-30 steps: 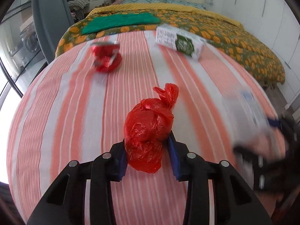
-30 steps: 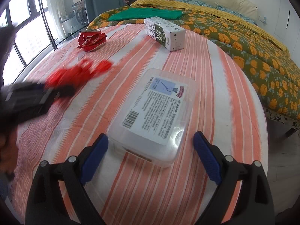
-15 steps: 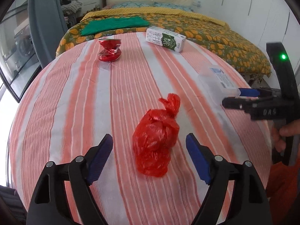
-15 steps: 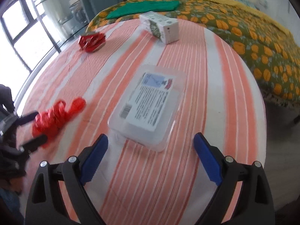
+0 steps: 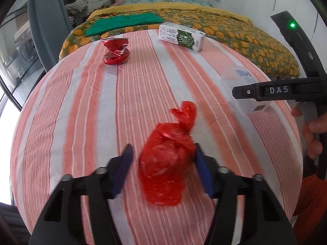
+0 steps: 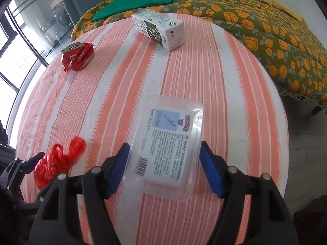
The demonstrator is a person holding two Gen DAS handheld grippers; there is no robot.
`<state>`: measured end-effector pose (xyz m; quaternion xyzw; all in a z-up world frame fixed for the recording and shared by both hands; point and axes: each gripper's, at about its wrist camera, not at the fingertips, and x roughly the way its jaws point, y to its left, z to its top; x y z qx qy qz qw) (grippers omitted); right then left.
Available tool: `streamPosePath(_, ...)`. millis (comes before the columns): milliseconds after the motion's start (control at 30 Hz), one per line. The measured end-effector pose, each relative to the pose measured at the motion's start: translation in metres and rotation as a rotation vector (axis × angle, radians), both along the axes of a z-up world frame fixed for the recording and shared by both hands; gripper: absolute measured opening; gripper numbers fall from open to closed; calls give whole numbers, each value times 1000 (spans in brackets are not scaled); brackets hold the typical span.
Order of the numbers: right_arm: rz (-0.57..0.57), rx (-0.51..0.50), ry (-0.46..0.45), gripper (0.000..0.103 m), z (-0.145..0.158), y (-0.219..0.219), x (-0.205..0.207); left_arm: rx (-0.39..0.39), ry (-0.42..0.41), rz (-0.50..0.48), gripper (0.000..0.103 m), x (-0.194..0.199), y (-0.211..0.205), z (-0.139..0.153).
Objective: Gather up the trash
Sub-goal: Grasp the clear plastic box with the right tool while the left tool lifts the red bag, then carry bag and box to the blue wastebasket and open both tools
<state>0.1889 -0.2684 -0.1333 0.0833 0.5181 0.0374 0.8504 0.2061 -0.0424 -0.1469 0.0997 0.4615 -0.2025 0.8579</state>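
left wrist: red bag (image 5: 166,163) between closing left gripper (image 5: 163,169) jaws.

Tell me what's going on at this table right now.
A person is clearing trash off the striped tablecloth with a pair of tongs in each hand. The left tongs have just been closing around a knotted red plastic bag. The right tongs have been closing around a clear plastic box. A crushed red can and a milk carton lie farther back.
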Motion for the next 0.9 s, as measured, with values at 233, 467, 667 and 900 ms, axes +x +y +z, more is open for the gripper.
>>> streamPosePath(233, 62, -15, -64, 65, 11, -2, -24, 27, -77, 16, 42, -22, -11, 14)
streamPosePath(467, 139, 19, -97, 64, 14, -4, -63, 28, -131, 55, 42, -45, -20, 34)
streamPosePath(667, 167, 53, -120, 62, 20, -8, -95, 28, -165, 51, 42, -62, -34, 49)
streamPosePath(900, 185, 49, -134, 62, 22, -14, -114, 37, -196, 23, 41, -79, -58, 57)
